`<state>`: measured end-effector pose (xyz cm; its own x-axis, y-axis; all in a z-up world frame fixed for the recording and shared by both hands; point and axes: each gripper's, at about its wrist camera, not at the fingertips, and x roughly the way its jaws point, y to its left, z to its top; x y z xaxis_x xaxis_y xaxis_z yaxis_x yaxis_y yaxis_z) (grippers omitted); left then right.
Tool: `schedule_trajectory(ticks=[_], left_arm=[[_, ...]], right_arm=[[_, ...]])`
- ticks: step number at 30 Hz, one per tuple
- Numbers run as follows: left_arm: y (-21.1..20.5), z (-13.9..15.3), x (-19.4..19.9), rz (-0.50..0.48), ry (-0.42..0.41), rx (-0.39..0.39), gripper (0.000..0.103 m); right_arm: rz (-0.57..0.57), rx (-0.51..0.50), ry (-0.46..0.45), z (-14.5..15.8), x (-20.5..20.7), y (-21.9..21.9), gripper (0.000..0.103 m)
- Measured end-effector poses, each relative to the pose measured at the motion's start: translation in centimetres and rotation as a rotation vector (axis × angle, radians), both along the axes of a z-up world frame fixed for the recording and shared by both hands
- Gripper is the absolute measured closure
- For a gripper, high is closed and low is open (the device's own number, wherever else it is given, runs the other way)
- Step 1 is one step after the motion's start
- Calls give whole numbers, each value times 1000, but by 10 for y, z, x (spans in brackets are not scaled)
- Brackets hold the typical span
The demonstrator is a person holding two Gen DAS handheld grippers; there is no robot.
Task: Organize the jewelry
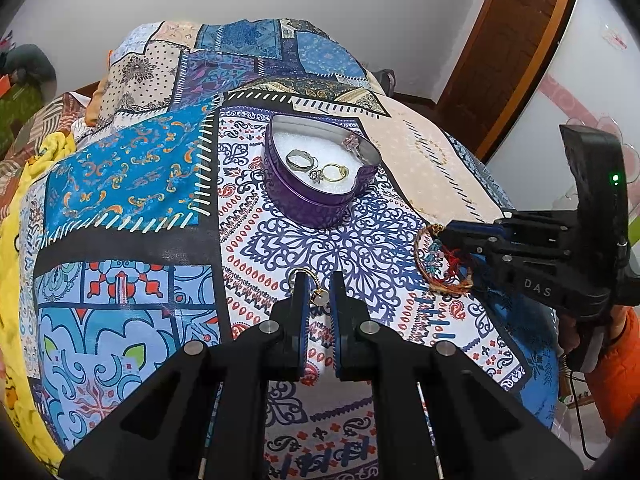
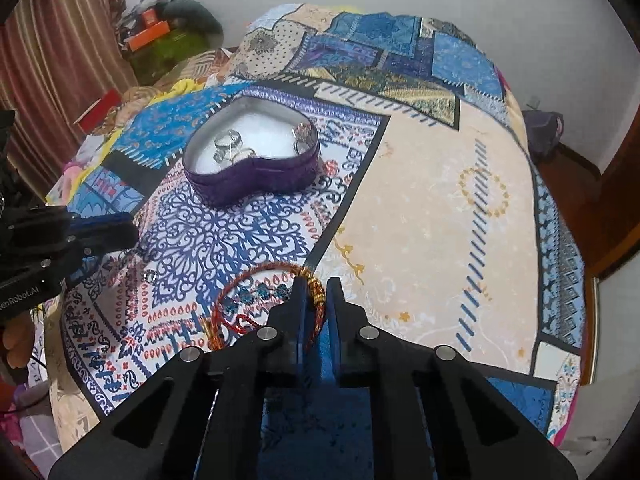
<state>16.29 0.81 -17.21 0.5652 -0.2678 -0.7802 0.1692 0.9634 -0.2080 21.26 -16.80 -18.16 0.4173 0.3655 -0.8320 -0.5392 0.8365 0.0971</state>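
A purple heart-shaped tin (image 1: 308, 196) with white lining sits on the patterned bedspread; it also shows in the right wrist view (image 2: 256, 184). It holds a silver ring (image 1: 299, 159), a gold ring (image 1: 335, 172) and a pinkish piece (image 1: 352, 143). My left gripper (image 1: 319, 294) has its jaws slightly apart around a small gold ring with a charm (image 1: 318, 295) on the cloth. My right gripper (image 2: 317, 300) is closed on the rim of a red-and-gold thread bangle (image 2: 256, 276) with blue beads; the bangle shows in the left wrist view (image 1: 440, 264) too.
The bedspread (image 2: 420, 220) covers a bed with pillows at the back (image 1: 224, 56). A wooden door (image 1: 516, 36) stands at the right. Curtains and clutter (image 2: 152, 28) lie at the far left. A small silver piece (image 2: 151, 277) lies near the left gripper.
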Motion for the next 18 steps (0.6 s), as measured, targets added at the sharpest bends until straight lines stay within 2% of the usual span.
schedule_trajectory(ticks=[8, 18], left_arm=[[2, 7, 1, 3, -20, 5, 95], [0, 35, -5, 4, -88, 14, 95]], right_arm=[[-38, 84, -44, 26, -6, -12, 97], [-65, 144, -134, 61, -7, -9, 97]])
